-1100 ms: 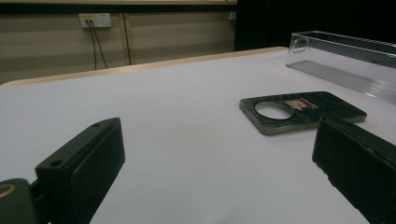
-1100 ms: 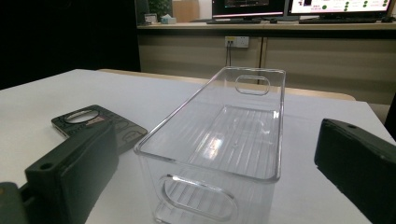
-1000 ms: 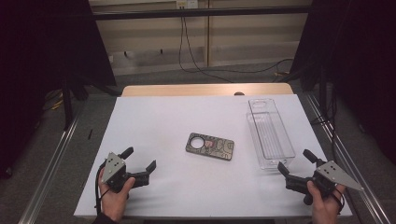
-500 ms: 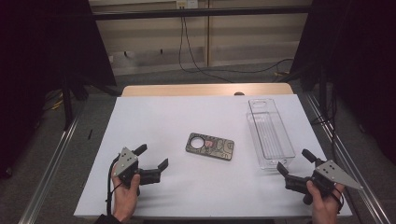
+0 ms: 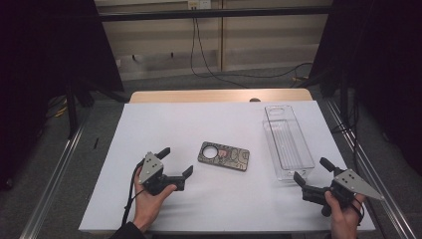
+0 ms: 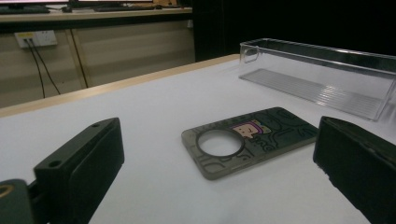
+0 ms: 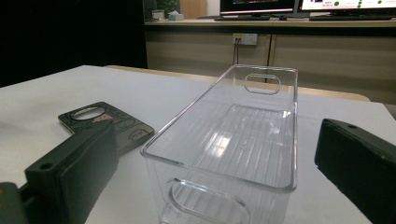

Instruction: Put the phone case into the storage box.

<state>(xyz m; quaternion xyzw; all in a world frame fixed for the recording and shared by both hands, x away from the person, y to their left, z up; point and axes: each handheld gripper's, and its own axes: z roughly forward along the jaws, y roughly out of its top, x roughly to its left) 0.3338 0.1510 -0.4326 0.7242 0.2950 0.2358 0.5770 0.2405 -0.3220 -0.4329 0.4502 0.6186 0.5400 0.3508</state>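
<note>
My left gripper (image 5: 175, 163) sits low over the near-left part of the counter (image 5: 164, 124), my left hand (image 5: 148, 199) wrapped round it from below, forearm coming in from the near edge. Fingers (image 5: 187, 172) apart w/ nothing between them, aimed right toward the phone case (image 5: 223, 156), near it but not touching. My right gripper (image 5: 312, 171) is at the near-right corner, right hand (image 5: 342, 214) under it, grey plate on top, fingers (image 5: 299, 179) spread wide & pointing at the near end of the clear bin (image 5: 287, 140), just short of it.

Left gripper view: the case (image 6: 250, 138) lies flat btwn my 2 black fingers (image 6: 81, 163), round cut-out toward me, a small cartoon print beside it; the bin (image 6: 317, 74) is farther back at right. Right gripper view: the bin (image 7: 233, 135) is dead ahead, open top, ribbed floor, slot handle at each end, nothing inside; the case (image 7: 105, 123) is off to its left, well apart from the bin. High view gives the layout: case mid-counter, bin lengthwise along the right side.

Counter has a white top w/ a wood strip at the far edge. Beyond it are pale wall panels, cables hanging, a wall socket (image 7: 246, 38), dark curtains on both sides, metal rails on the floor.
</note>
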